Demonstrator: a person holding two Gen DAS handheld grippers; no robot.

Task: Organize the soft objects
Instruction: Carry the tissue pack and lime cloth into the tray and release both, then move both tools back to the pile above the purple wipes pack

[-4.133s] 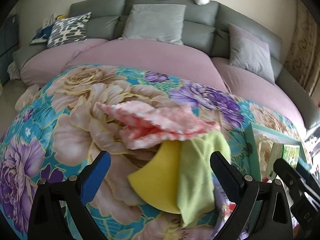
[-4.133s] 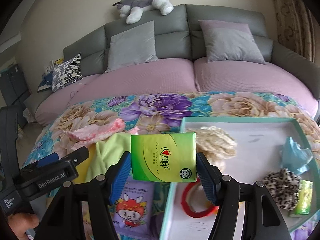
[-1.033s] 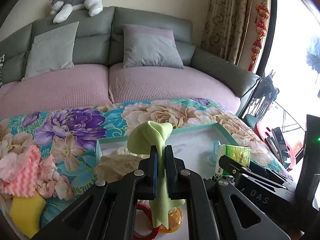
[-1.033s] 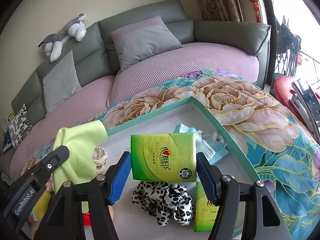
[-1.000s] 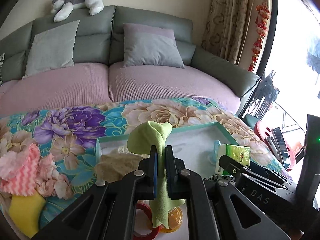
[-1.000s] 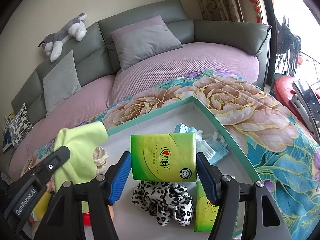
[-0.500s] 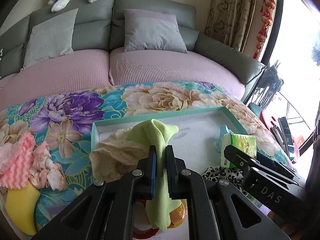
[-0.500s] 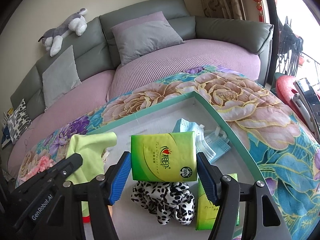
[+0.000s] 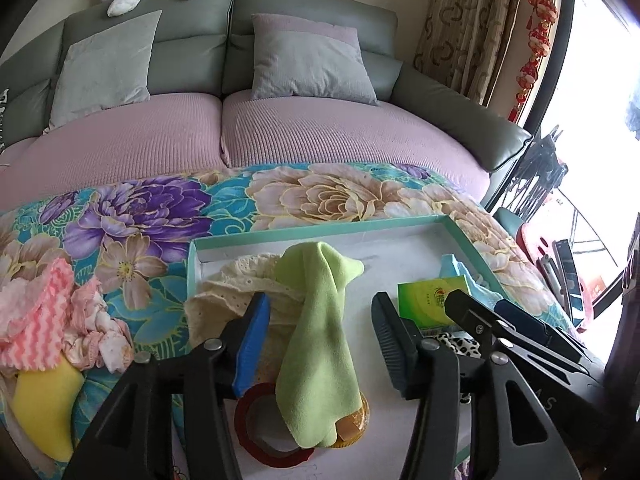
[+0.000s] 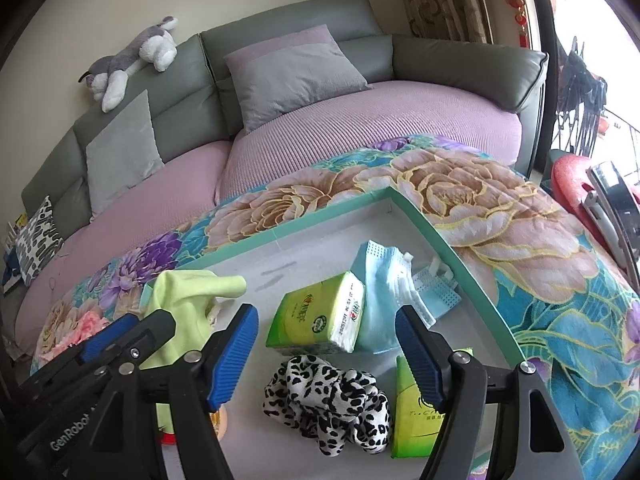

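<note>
Both my tongs hang spread wide over the teal-rimmed tray (image 9: 316, 229), and neither grips anything. Between the fingers of my left tongs (image 9: 318, 340), low in the middle of the left view, the green cloth (image 9: 320, 340) lies free, draped from the cream lace piece (image 9: 240, 284) down over a red ring (image 9: 256, 432) and an orange disc (image 9: 354, 424). In the right view my right tongs (image 10: 326, 354) straddle the green tissue pack (image 10: 320, 316), which lies tilted against the blue mask (image 10: 380, 280), with the leopard scrunchie (image 10: 328, 396) just below and a second green pack (image 10: 416, 412) at lower right.

As I judge it, the step is a clean let-go: I should lift each pair straight up, fingers held wide, so no pad snags the cloth's nap or tips the pack.

At the far left of the left view, the pink wavy cloth (image 9: 36, 312) and the yellow sponge (image 9: 44, 412) lie outside the tray on the floral blanket (image 9: 132, 216); I reckon those come next. The left tongs are nearer.
</note>
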